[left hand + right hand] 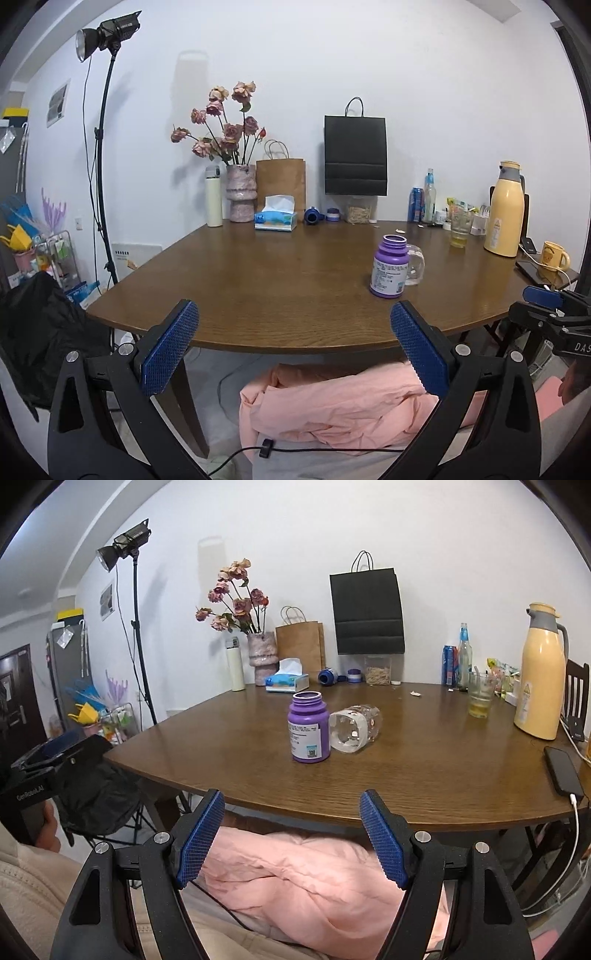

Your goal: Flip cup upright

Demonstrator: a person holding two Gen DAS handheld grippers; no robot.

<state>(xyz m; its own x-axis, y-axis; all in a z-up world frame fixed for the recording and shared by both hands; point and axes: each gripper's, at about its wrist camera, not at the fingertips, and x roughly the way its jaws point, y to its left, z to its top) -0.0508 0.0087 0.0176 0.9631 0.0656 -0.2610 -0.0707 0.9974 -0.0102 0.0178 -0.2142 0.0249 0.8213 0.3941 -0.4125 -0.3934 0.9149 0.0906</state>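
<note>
While both claws, left [291, 343] and right [291, 838], hang spread short of the tabletop [406, 775], we should grip the fallen cup [354, 728] clear of the bottle [308, 727].

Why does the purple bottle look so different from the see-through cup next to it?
The purple bottle stands upright; the clear cup lies on its side. The bottle is solid purple with a label; the cup is see-through. The cup has a handle; the bottle does not. Both sit on the brown table, with open tops.
</note>
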